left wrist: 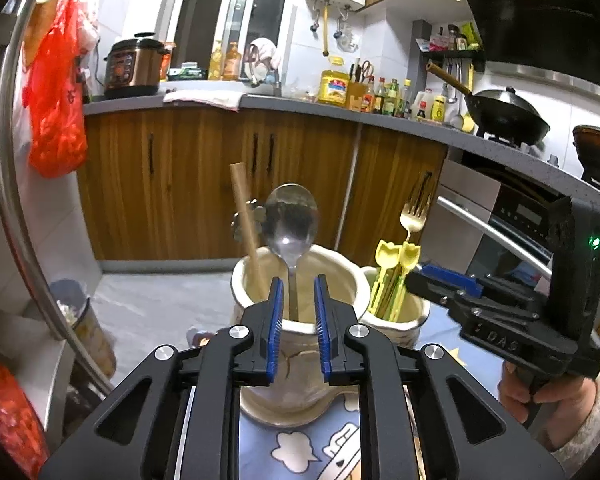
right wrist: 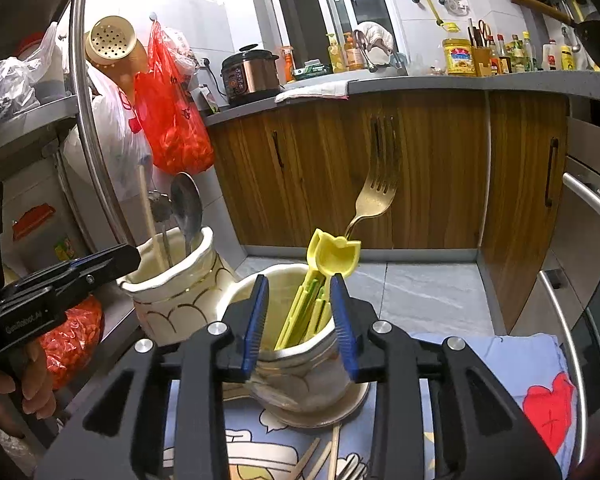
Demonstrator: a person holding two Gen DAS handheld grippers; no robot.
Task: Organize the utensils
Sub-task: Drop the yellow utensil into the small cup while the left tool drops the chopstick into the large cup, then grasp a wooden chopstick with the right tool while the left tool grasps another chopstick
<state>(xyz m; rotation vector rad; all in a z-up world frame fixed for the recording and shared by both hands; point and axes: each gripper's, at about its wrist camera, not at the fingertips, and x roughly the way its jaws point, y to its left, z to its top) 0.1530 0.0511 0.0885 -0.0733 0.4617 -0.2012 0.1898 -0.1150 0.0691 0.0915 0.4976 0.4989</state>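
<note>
A: Two ceramic jars [right wrist: 168, 280] [right wrist: 296, 360], heavy, breakable, stand side by side on the cloth [right wrist: 500, 360].

B: Left gripper [left wrist: 296, 304] and right gripper [right wrist: 300, 312] gape, pinching nothing. Spoon [left wrist: 292, 220], stiff, slick, at twelve o'clock; pinch its stem.

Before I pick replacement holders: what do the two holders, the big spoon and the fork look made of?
Left holder and right holder: likely glazed ceramic, glossy cream with thin gold lines. Spoon: polished silver metal, probably stainless steel; its bowl mirrors the room. Fork: metal with a gold-tone finish, shiny but warmer in colour.
</note>
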